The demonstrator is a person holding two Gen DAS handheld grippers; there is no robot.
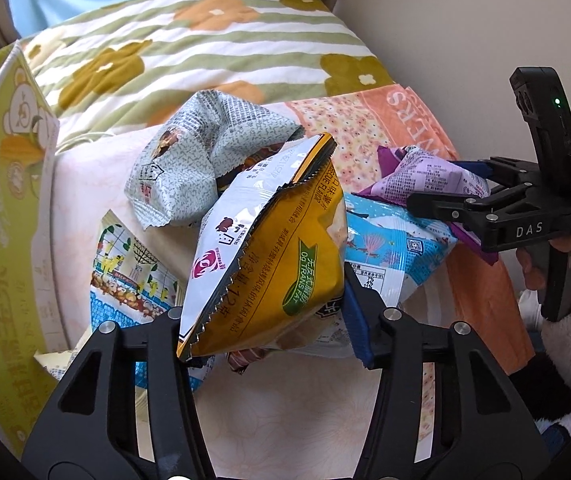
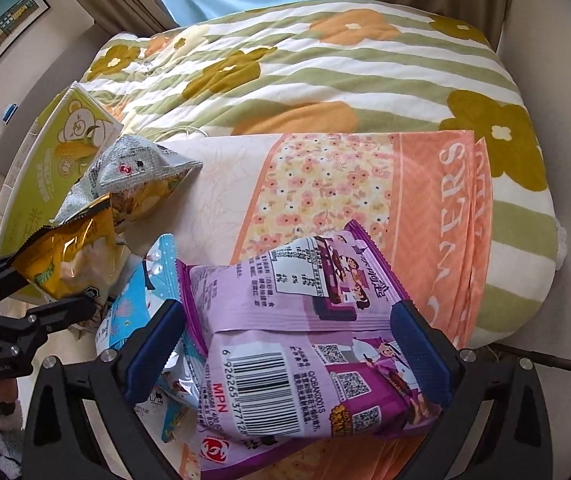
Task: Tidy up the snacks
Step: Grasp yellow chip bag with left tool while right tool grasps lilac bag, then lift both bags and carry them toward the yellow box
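Holding 1 bag each, left gripper (image 1: pixel 269 320) clamps yellow chip bag (image 1: pixel 285 264), right gripper (image 2: pixel 297 344) clamps purple snack pack (image 2: pixel 305 344); about 3 packets left beneath, sorting barely started.

The left finger pad of the left gripper (image 1: pixel 271 320) is hidden behind the yellow chip bag (image 1: pixel 273 264), under which a brown wrapper (image 1: pixel 245 358) is mostly covered. Beside that bag, the blue snack packet (image 1: pixel 397 252) is partly overlapped by it. The green carton (image 1: pixel 1 208) left of the bag is cut off by the picture's edge. The purple snack packet (image 2: pixel 305 344) has its lower end cut off between the right gripper (image 2: pixel 293 344) arms, and its small print cannot be read.
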